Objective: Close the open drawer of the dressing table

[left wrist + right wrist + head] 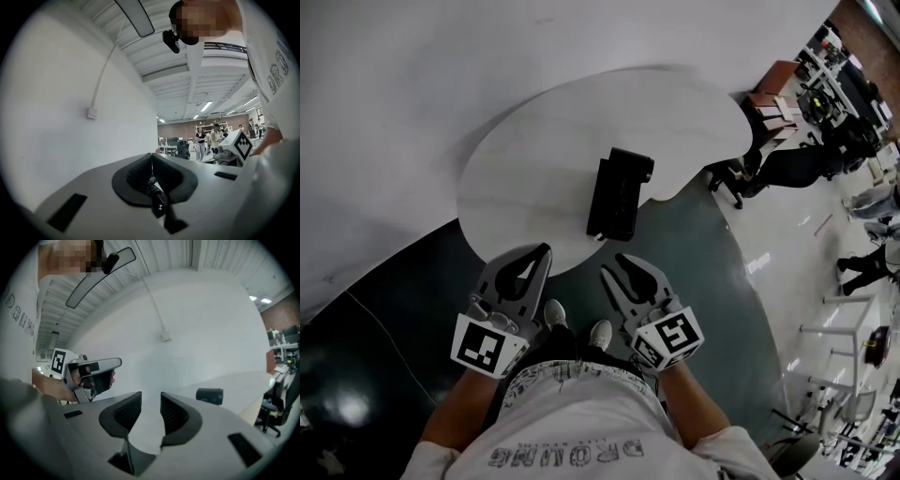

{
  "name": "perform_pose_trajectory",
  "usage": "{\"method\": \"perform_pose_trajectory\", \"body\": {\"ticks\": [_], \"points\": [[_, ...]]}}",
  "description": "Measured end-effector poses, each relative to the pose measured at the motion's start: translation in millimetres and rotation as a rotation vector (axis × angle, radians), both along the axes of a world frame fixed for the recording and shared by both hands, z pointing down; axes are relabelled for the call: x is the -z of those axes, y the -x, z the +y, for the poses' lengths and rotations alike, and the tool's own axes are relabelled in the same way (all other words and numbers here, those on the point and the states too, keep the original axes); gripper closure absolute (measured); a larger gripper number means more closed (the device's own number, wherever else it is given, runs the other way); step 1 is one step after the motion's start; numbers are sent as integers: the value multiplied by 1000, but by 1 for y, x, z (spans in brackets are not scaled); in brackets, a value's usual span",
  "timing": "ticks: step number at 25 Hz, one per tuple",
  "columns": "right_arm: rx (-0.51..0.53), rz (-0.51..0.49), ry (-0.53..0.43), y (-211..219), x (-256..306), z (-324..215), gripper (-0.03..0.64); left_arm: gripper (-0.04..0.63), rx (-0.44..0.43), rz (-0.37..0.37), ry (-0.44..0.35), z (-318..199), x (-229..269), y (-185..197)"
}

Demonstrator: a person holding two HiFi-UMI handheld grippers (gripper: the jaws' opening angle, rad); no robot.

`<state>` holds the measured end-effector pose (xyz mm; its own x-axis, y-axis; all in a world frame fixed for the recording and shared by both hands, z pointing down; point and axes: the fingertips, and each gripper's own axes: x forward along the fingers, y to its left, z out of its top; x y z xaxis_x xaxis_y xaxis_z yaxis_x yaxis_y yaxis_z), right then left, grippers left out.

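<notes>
- Notably, no drawer shows under the white rounded dressing-table top (pixel 534 159); a blind push may miss it.
- Left gripper (pixel 541 253) pressed together, right gripper (pixel 613 266) spread and empty; either might knock the black rectangular box (pixel 617 192).

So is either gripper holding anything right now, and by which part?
Nothing is held. The left gripper has its jaws together, empty; the right gripper has its jaws apart, empty.

a box (pixel 619 194) lies on the table (pixel 516 169), near its front edge; wall (pixel 441 66) behind.
</notes>
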<state>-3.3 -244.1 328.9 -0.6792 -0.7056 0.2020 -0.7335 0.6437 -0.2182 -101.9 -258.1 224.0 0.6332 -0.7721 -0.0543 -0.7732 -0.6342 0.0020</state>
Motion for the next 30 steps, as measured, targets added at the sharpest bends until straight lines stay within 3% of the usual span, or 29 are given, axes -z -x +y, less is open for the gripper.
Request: {"method": "perform_pose_trajectory", "body": {"ticks": [12, 26, 30], "points": [[3, -14, -45, -9, 40, 0, 503, 574, -4, 17, -17, -2, 8, -5], [17, -37, -80, -13, 60, 6, 606, 574, 3, 12, -10, 1, 5, -10], [30, -42, -75, -13, 57, 8, 609, 574, 10, 14, -4, 2, 2, -10]]}}
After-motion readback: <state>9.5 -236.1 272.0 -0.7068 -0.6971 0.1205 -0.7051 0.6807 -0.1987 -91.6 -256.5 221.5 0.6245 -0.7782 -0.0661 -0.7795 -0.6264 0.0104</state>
